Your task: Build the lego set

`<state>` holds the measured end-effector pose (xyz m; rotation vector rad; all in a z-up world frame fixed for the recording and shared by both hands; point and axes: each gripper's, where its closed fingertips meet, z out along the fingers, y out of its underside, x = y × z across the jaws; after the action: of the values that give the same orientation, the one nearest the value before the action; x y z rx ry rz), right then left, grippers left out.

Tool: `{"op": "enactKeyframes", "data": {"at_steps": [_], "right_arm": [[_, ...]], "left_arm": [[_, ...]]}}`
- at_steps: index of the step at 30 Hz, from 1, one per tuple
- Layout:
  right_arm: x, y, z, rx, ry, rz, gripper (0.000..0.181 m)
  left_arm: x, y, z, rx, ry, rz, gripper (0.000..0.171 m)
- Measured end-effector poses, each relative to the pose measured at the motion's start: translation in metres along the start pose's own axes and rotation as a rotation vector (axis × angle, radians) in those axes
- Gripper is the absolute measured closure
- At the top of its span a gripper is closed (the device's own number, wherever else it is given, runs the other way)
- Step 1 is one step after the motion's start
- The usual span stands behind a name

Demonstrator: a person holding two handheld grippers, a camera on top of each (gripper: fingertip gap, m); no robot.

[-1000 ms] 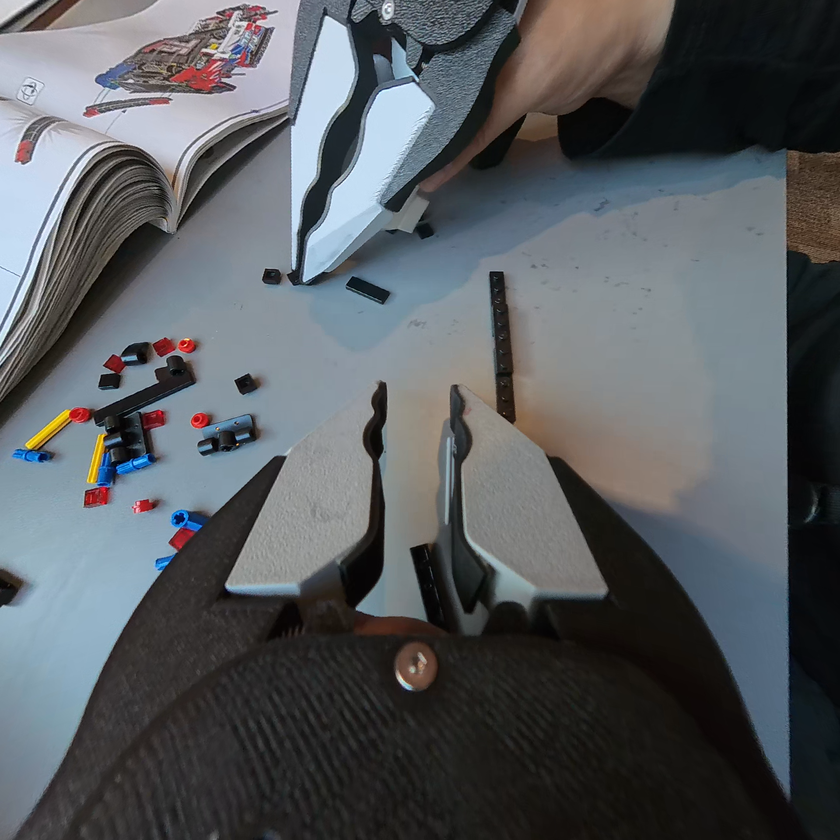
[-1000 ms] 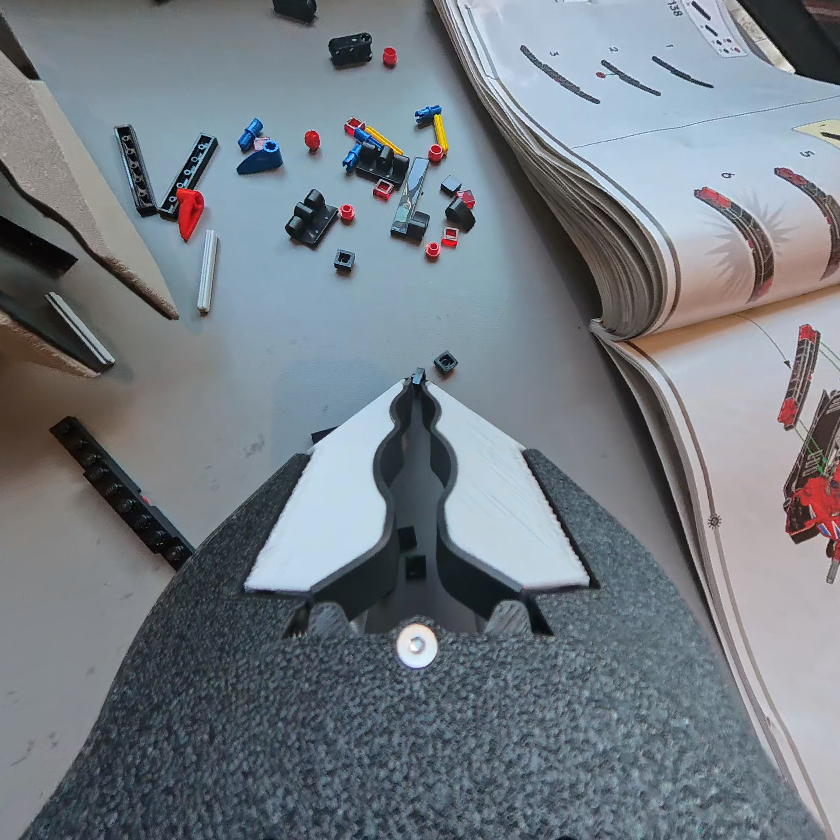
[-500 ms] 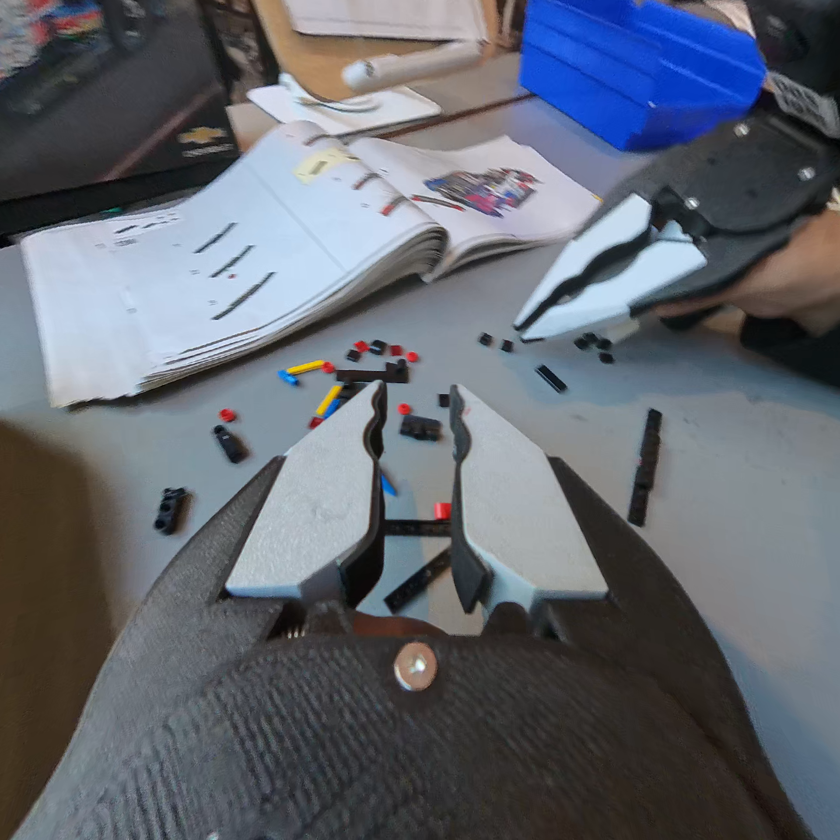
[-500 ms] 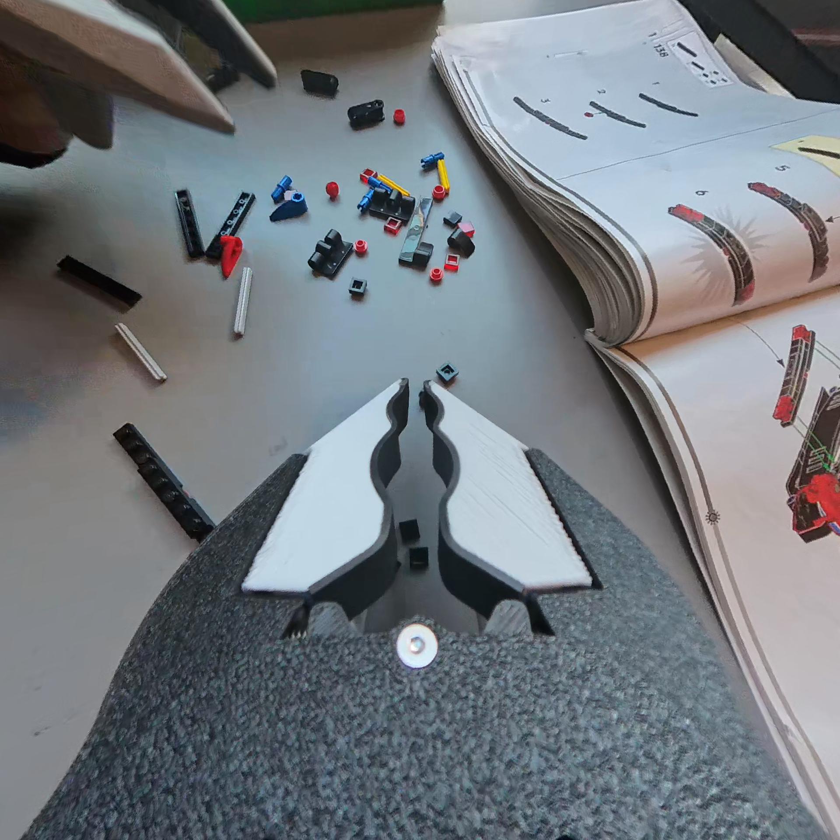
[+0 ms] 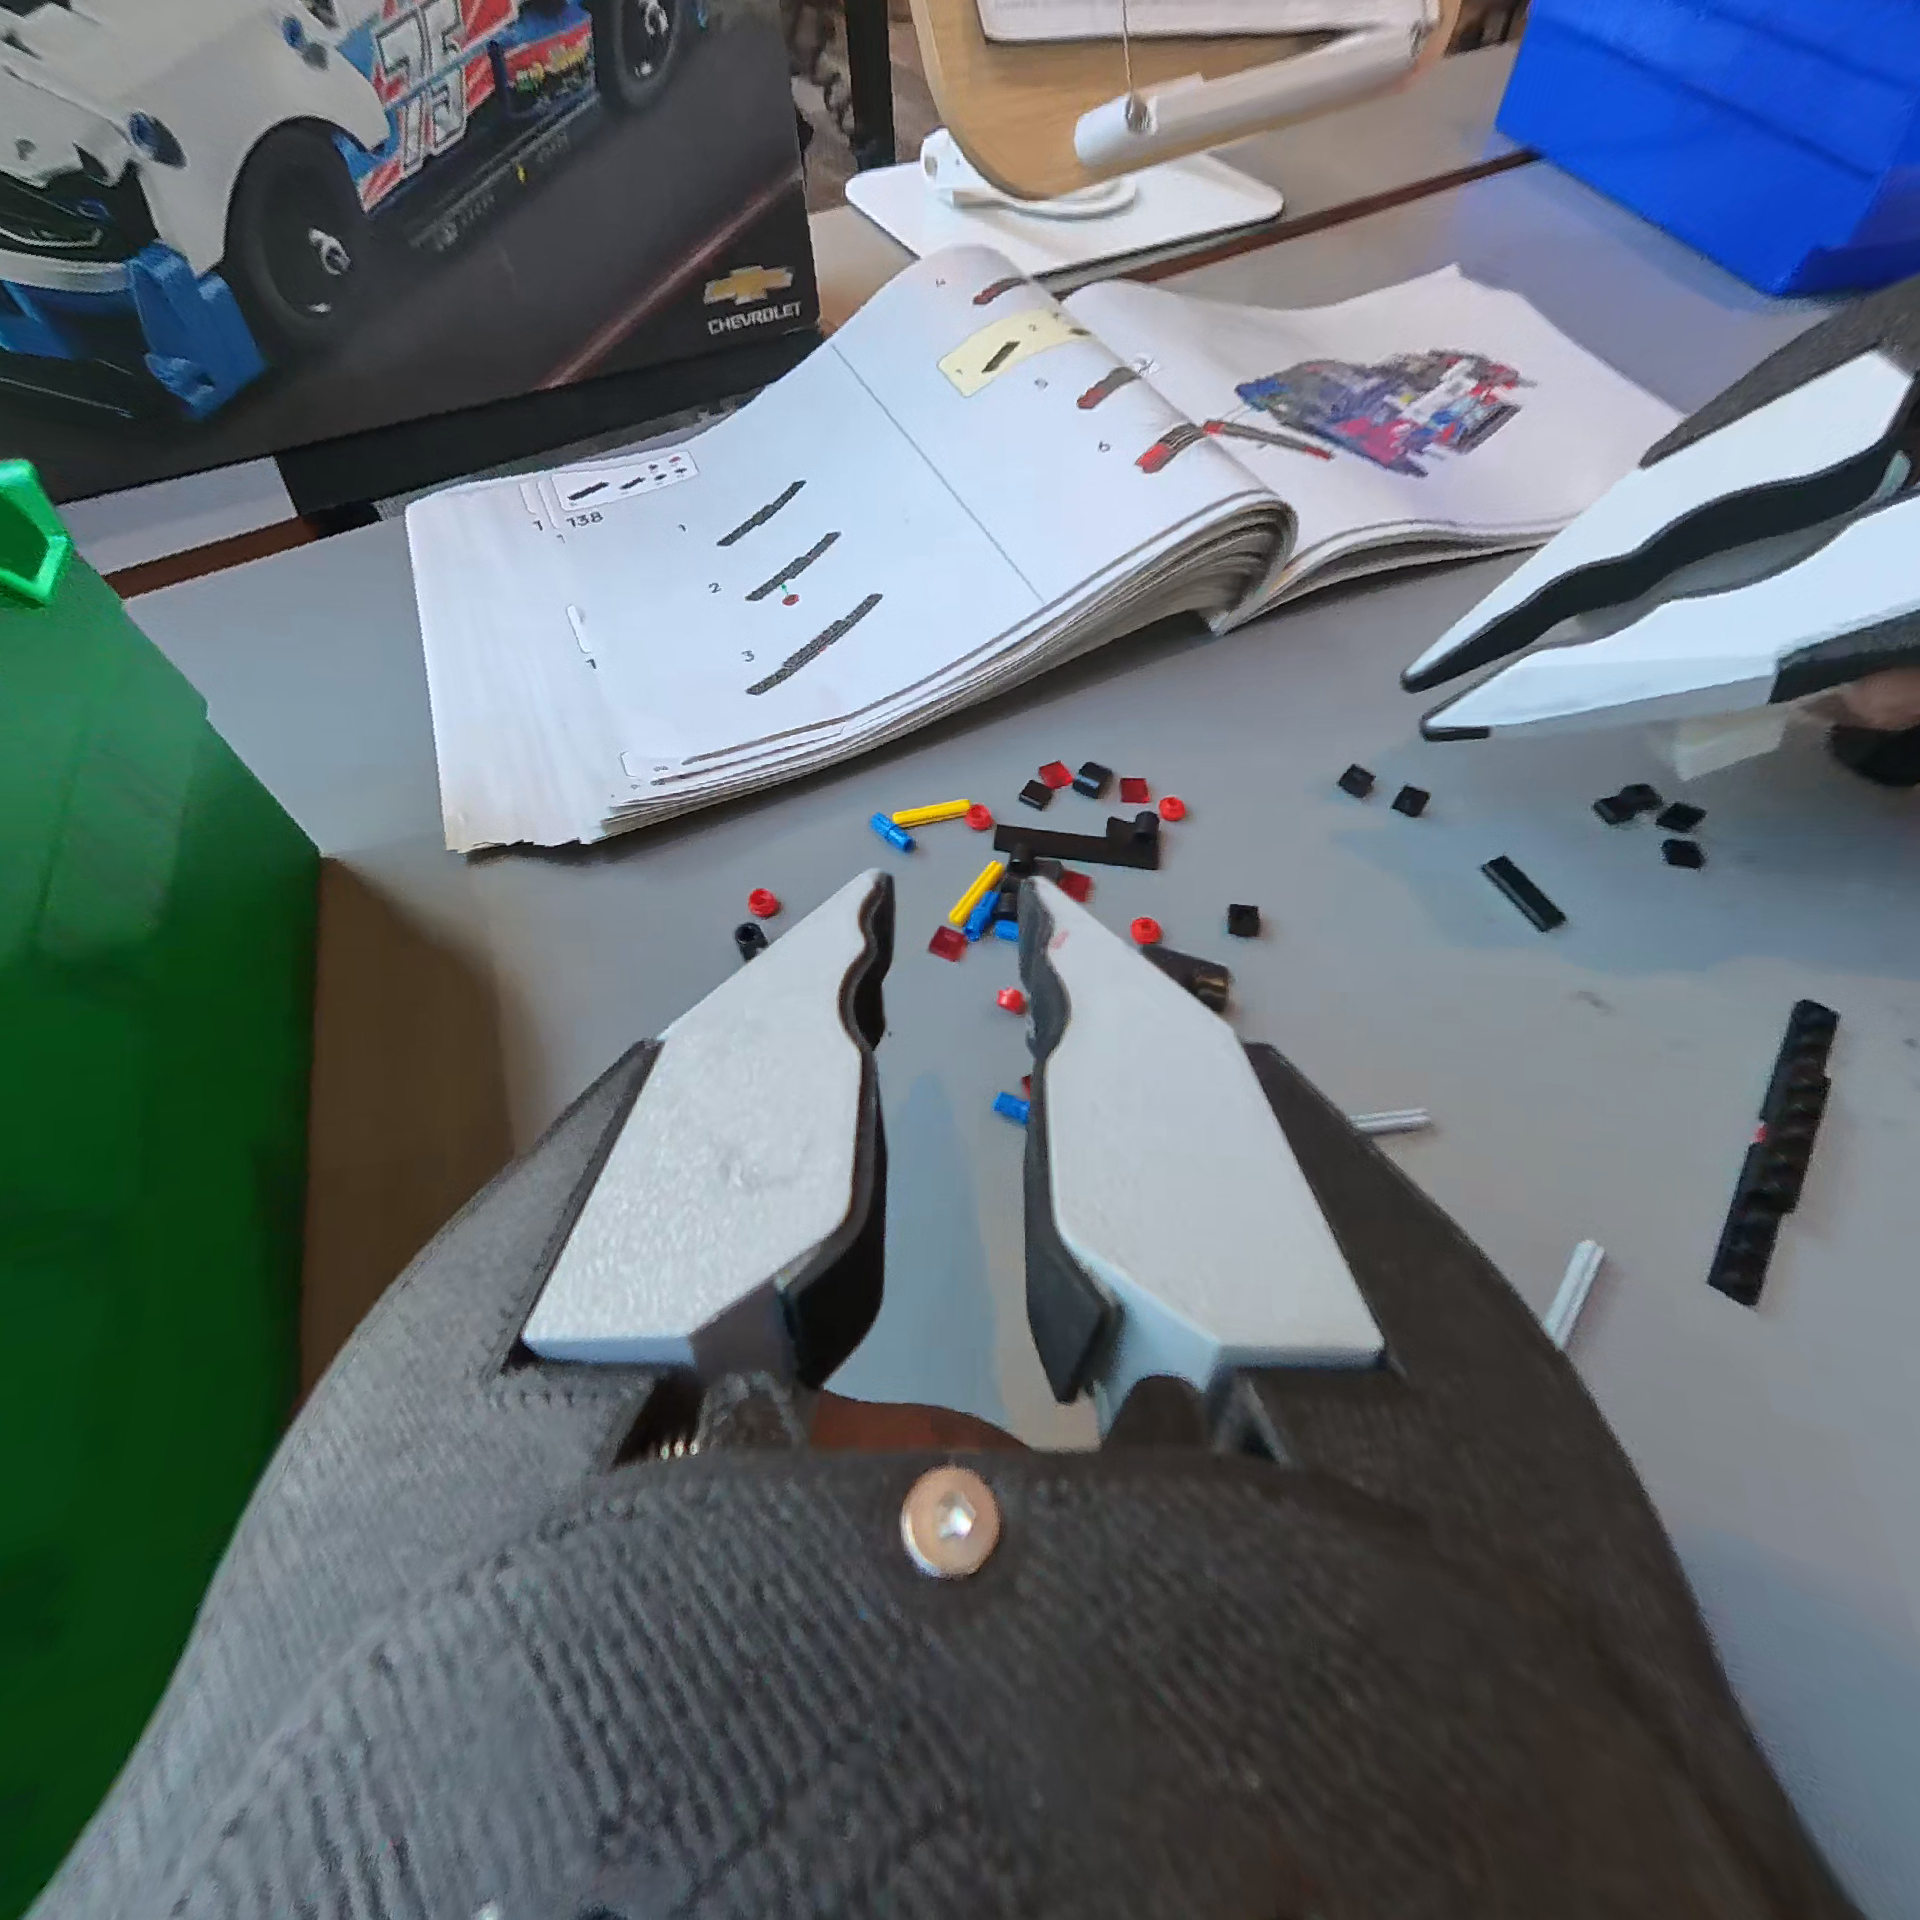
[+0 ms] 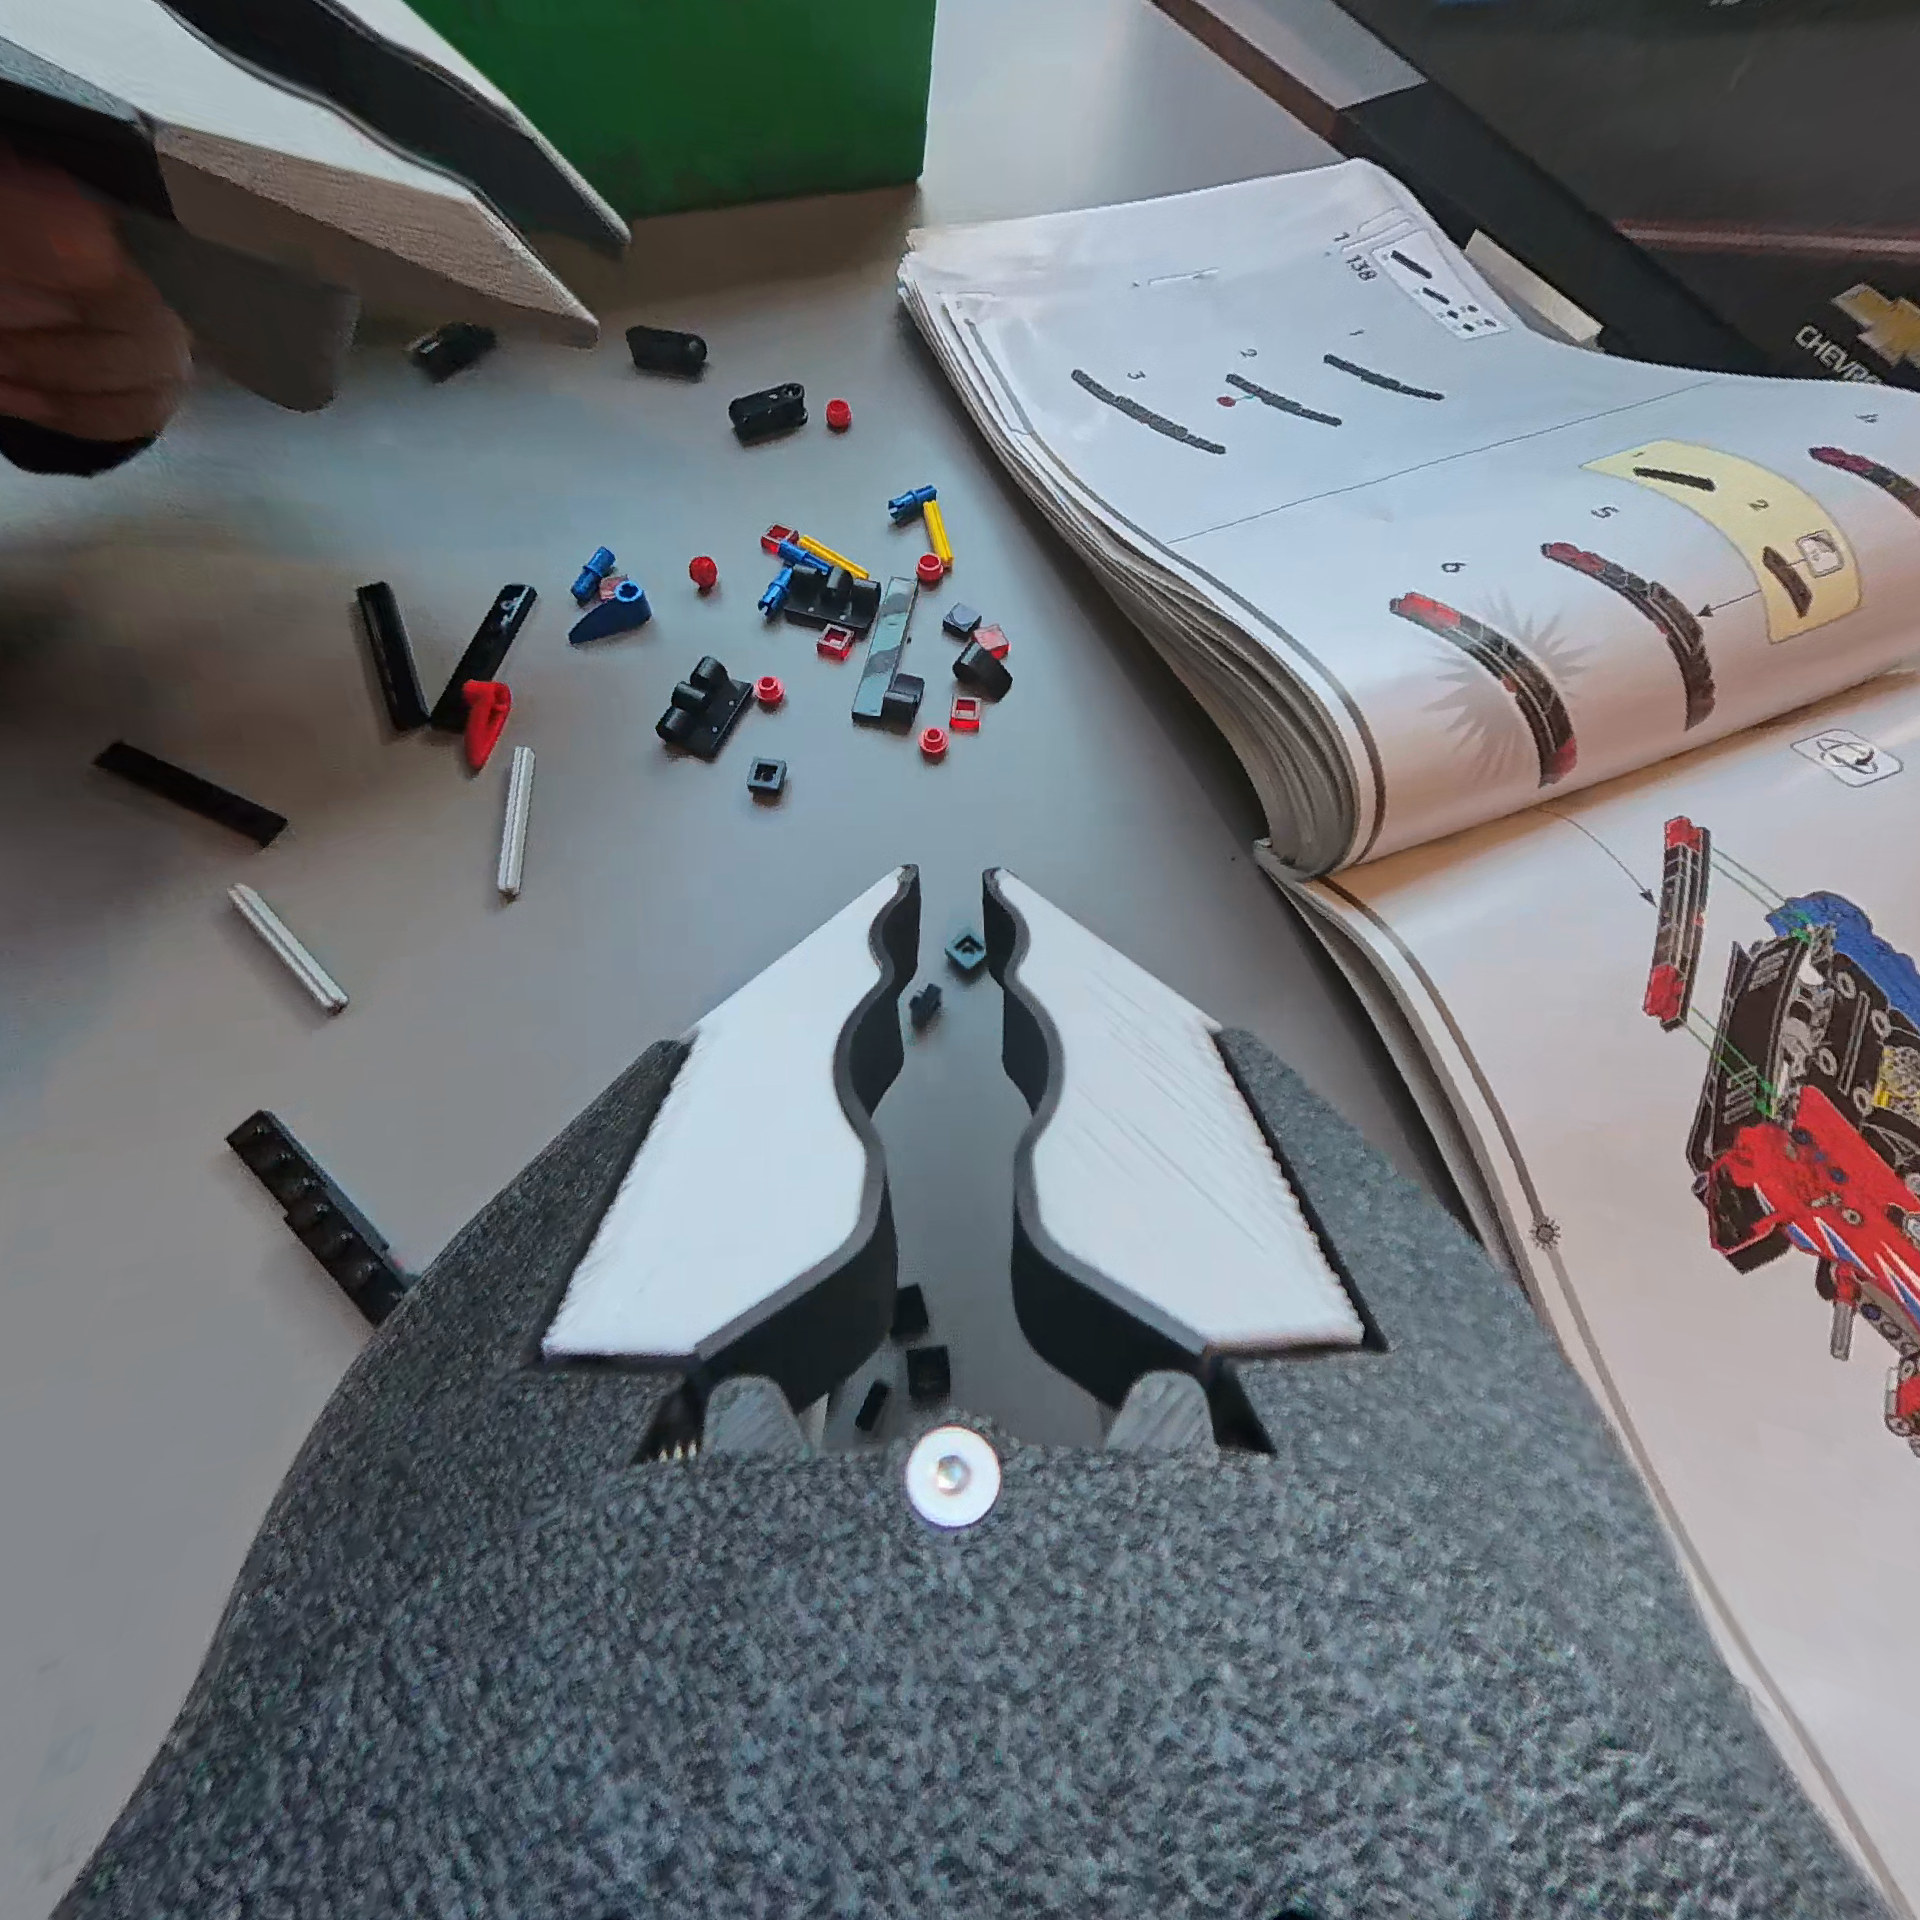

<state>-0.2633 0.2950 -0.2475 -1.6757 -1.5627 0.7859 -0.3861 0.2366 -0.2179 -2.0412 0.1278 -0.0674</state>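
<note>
Two facing wrist views, low over shared scattered bricks point(image 5: 1049, 862).

Grey table point(image 6: 1039, 125): open instruction booklet point(image 6: 1455, 520); loose small bricks point(image 6: 831, 623) scattered just left of booklet; green box point(image 6: 727, 94) beyond.

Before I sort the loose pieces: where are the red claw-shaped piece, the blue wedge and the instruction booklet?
red claw-shaped piece point(image 6: 484, 717): right wrist view, middle of its body.
blue wedge point(image 6: 613, 615): right wrist view, its sloped face.
instruction booklet point(image 6: 1226, 312): right wrist view, bare part of the left page.
</note>
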Motion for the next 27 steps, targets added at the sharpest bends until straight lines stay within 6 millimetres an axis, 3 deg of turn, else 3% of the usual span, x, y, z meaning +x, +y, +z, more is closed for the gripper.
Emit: {"op": "enactKeyframes", "data": {"at_steps": [4,6,9,12,17,22,27], "right_arm": [[0.01,-0.01,-0.002,0.053,0.011,0.076,0.172],[0.016,-0.016,-0.004,0.092,0.014,0.132,0.181],[0.023,-0.02,-0.005,0.098,0.032,0.18,0.181],[0.018,-0.023,0.002,0.079,0.005,0.17,0.177],[-0.001,-0.022,0.028,-0.035,-0.029,0.075,0.173],[-0.004,-0.015,0.052,-0.141,-0.017,-0.055,0.173],[-0.006,-0.009,0.065,-0.182,-0.042,-0.071,0.172]], "left_arm": [[-0.012,-0.014,0.0,-0.011,0.013,0.013,0.15],[-0.018,-0.02,0.0,0.018,0.021,-0.001,0.151],[-0.031,-0.018,0.001,0.057,-0.022,-0.069,0.158],[-0.041,-0.021,-0.003,0.101,-0.095,-0.089,0.166],[-0.017,-0.017,0.005,0.077,-0.001,-0.091,0.161],[-0.009,-0.015,0.007,0.068,0.011,-0.054,0.161],[-0.006,-0.013,0.008,0.056,0.031,-0.054,0.161]]}}
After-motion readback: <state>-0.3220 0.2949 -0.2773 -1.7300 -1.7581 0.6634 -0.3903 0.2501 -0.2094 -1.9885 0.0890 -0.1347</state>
